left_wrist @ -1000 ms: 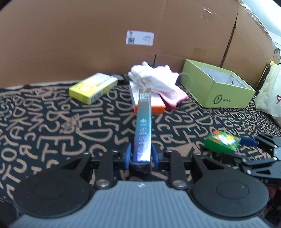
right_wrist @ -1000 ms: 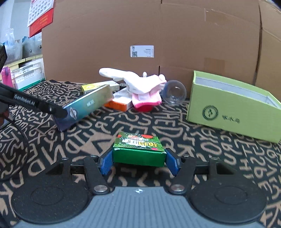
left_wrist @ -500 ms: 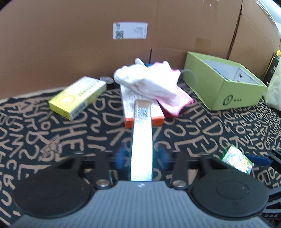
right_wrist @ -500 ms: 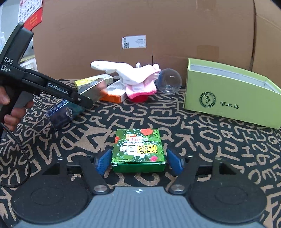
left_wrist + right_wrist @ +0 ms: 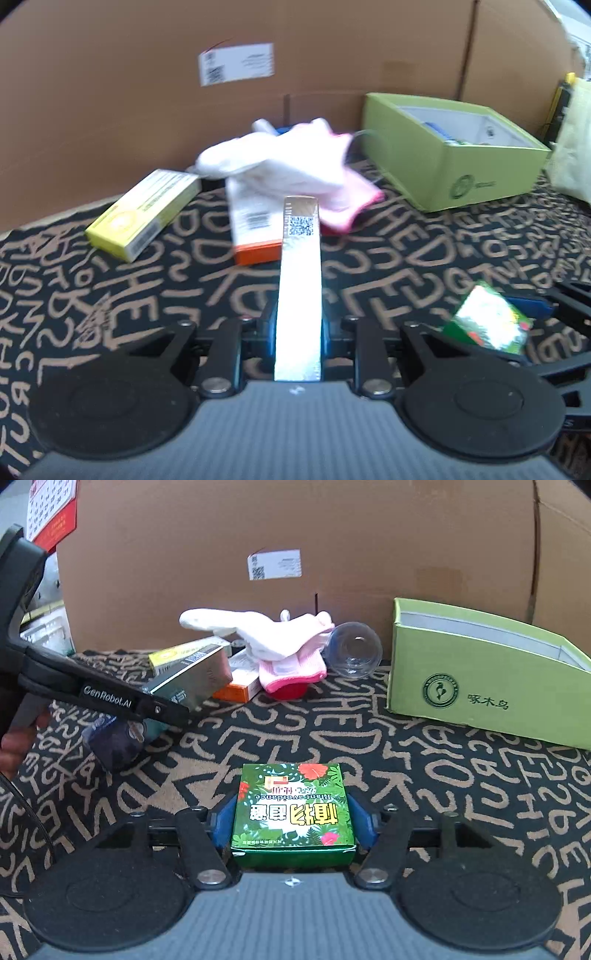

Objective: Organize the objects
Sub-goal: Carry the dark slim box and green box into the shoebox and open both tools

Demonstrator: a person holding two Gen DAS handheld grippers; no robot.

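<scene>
My left gripper (image 5: pixel 295 328) is shut on a long silvery-blue box (image 5: pixel 300 280), held lifted and pointing forward; it also shows in the right wrist view (image 5: pixel 184 690) at the left. My right gripper (image 5: pixel 291 819) is shut on a small green flowered box (image 5: pixel 293 808), which shows in the left wrist view (image 5: pixel 487 321) at the right. An open light-green box (image 5: pixel 480 686) stands at the back right, with small items inside in the left wrist view (image 5: pixel 450 155).
On the lettered black cloth (image 5: pixel 332 738) lie a yellow box (image 5: pixel 147 210), an orange-and-white box (image 5: pixel 251 229) under white and pink socks (image 5: pixel 295 166), and a clear glass (image 5: pixel 356 650). A cardboard wall (image 5: pixel 295 535) stands behind.
My left gripper has lifted and rolled the long box, so its pale face now shows on top. My right gripper has risen with the green box and tilted, showing its top.
</scene>
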